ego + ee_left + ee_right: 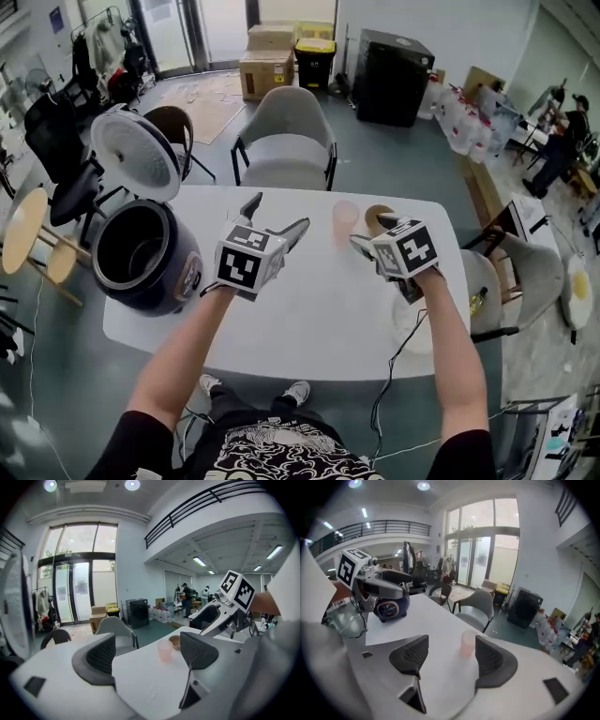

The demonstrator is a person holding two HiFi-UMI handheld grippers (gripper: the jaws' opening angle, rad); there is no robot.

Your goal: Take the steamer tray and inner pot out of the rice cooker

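Your left gripper (277,214) and right gripper (371,234) gape empty; left of both, pinch the rice cooker (180,281)'s stiff, likely slick inner pot (139,251) by its rim.

desk (319,309) top = white, matt, smooth. rice cooker (173,277) shell is dark glossy plastic w/ highlights on it; inside of its lid (136,155) looks pale & duller. cup (345,217) = pink see-thru plastic. pads (102,654) on the left hand-held gripper (147,645) are black, matt, dimpled like rubber; the body's smooth light plastic. chair (286,141) seat looks like grey cloth, tbh.
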